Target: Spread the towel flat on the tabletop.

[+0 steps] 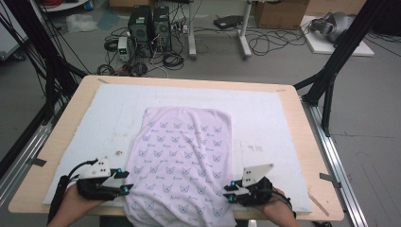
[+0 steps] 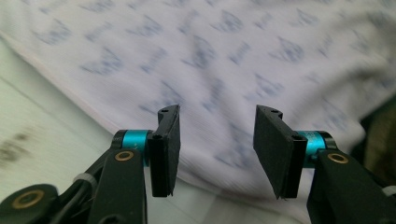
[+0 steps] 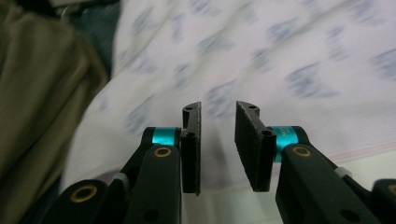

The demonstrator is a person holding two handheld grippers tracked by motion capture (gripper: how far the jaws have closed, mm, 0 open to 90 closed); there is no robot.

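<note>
Patterned garment [image 1: 182, 156] was spread flat on the white mat [image 1: 85, 137], near end draped over the tabletop's front edge, prob. so its sides could be reached for folding. Left gripper [image 1: 126, 182] was held at its left edge near the front-left corner; jaws approx. half open, nothing gripped, cloth just ahead. Right gripper [image 1: 228, 191] was set at the right edge, narrow gap, empty, fabric beyond the tips.

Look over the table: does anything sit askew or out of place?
Yes: the printed cloth lies slightly crooked on the white mat, and its near end spills over the table's front edge.
</note>
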